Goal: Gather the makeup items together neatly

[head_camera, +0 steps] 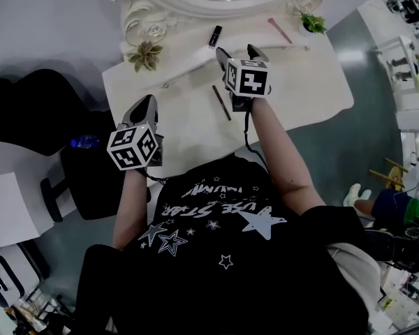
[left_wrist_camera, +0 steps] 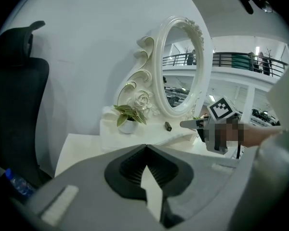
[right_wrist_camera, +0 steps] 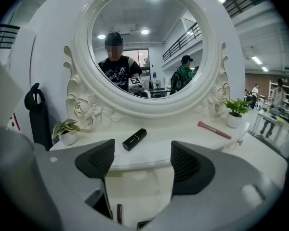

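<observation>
A black lipstick [head_camera: 214, 35] lies on the raised shelf of the white vanity table [head_camera: 314, 82], under the mirror. A pink brush [head_camera: 280, 30] lies further right on that shelf. A thin brown pencil [head_camera: 221, 102] rests on the lower tabletop. My right gripper [head_camera: 239, 51] hovers over the table before the shelf, open and empty; in its own view the lipstick [right_wrist_camera: 134, 139] is just beyond its pads and the pink brush [right_wrist_camera: 214, 129] is off to the right. My left gripper [head_camera: 148, 102] hangs by the table's near left edge, shut on nothing [left_wrist_camera: 145, 147].
An ornate white oval mirror [right_wrist_camera: 149, 47] stands at the back. Small potted plants [right_wrist_camera: 66, 129] [right_wrist_camera: 235, 110] sit at both ends of the shelf. A black office chair [head_camera: 28, 110] and a water bottle [head_camera: 84, 142] are left of the table.
</observation>
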`<action>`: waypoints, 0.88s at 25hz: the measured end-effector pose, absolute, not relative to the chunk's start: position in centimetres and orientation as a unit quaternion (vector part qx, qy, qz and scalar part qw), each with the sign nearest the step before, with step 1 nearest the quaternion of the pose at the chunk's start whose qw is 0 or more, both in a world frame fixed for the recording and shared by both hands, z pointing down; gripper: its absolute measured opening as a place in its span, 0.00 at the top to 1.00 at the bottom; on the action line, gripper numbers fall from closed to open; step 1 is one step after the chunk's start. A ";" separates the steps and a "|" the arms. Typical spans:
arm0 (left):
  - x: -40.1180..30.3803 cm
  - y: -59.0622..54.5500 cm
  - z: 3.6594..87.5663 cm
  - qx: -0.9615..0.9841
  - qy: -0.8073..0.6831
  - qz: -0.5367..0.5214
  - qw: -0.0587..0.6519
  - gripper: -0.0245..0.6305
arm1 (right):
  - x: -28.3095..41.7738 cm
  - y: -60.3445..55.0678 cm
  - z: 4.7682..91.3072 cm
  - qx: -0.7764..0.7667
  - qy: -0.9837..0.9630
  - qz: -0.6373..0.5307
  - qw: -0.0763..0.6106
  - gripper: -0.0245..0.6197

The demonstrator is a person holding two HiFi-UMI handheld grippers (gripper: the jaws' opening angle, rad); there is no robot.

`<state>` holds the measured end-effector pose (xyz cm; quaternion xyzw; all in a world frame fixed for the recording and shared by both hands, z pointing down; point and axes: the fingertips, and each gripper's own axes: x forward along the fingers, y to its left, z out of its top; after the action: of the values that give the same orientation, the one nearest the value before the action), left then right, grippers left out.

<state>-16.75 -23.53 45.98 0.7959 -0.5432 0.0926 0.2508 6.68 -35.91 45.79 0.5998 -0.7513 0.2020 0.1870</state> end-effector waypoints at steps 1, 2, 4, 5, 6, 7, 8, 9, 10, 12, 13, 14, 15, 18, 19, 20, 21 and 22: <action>-17.0 -23.7 45.8 0.796 -0.543 0.091 0.249 0.96 | 6.2 -36.3 45.9 0.602 -0.749 0.204 0.188 0.35; -17.2 -23.9 45.7 0.797 -0.544 0.089 0.248 0.96 | 5.7 -36.7 46.1 0.604 -0.747 0.204 0.190 0.36; -17.6 -24.2 45.6 0.798 -0.543 0.089 0.246 0.96 | 4.9 -37.6 46.4 0.607 -0.743 0.201 0.198 0.37; -17.7 -24.3 45.6 0.799 -0.541 0.089 0.246 0.96 | 4.6 -38.0 46.5 0.609 -0.741 0.199 0.202 0.38; -17.7 -24.4 45.7 0.801 -0.538 0.091 0.247 0.96 | 4.3 -38.4 46.7 0.612 -0.738 0.197 0.206 0.38; -17.8 -24.4 45.9 0.802 -0.535 0.092 0.249 0.96 | 4.1 -38.8 46.8 0.615 -0.734 0.196 0.210 0.39; -17.8 -24.5 46.1 0.803 -0.532 0.093 0.252 0.96 | 3.8 -39.3 47.0 0.617 -0.732 0.195 0.214 0.40; -17.9 -24.5 46.2 0.803 -0.530 0.093 0.255 0.96 | 3.6 -39.7 47.3 0.619 -0.729 0.194 0.218 0.40; -18.0 -24.5 46.3 0.803 -0.529 0.092 0.258 0.96 | 3.4 -40.0 47.5 0.621 -0.726 0.194 0.223 0.41; -18.2 -24.7 46.3 0.804 -0.529 0.089 0.258 0.96 | 3.1 -40.7 48.0 0.626 -0.718 0.196 0.231 0.42; -18.3 -24.8 46.3 0.805 -0.528 0.088 0.257 0.96 | 3.0 -41.0 48.2 0.629 -0.714 0.198 0.234 0.45; -18.4 -24.9 46.3 0.806 -0.527 0.088 0.256 0.96 | 3.0 -41.2 48.3 0.632 -0.710 0.199 0.238 0.50; -18.4 -25.0 46.3 0.807 -0.526 0.088 0.256 0.96 | 2.9 -41.5 48.5 0.635 -0.706 0.198 0.243 0.55; -18.7 -25.1 46.5 0.807 -0.522 0.085 0.261 0.96 | 2.7 -41.9 49.0 0.637 -0.699 0.193 0.260 0.56; -18.9 -25.2 46.5 0.807 -0.521 0.084 0.263 0.96 | 2.5 -42.0 49.2 0.638 -0.697 0.194 0.264 0.56; -19.0 -25.2 46.7 0.808 -0.520 0.083 0.266 0.96 | 2.4 -42.0 49.3 0.638 -0.694 0.198 0.267 0.56; -19.0 -25.2 46.8 0.809 -0.518 0.082 0.268 0.96 | 2.3 -42.0 49.5 0.639 -0.692 0.202 0.269 0.57; -19.1 -25.2 46.9 0.809 -0.515 0.082 0.270 0.96 | 2.2 -42.0 49.6 0.639 -0.690 0.205 0.271 0.57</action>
<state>-19.10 -25.24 46.93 0.8092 -0.5154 0.0817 0.2700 2.17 -41.99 49.56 0.6390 -0.6902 0.2048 0.2708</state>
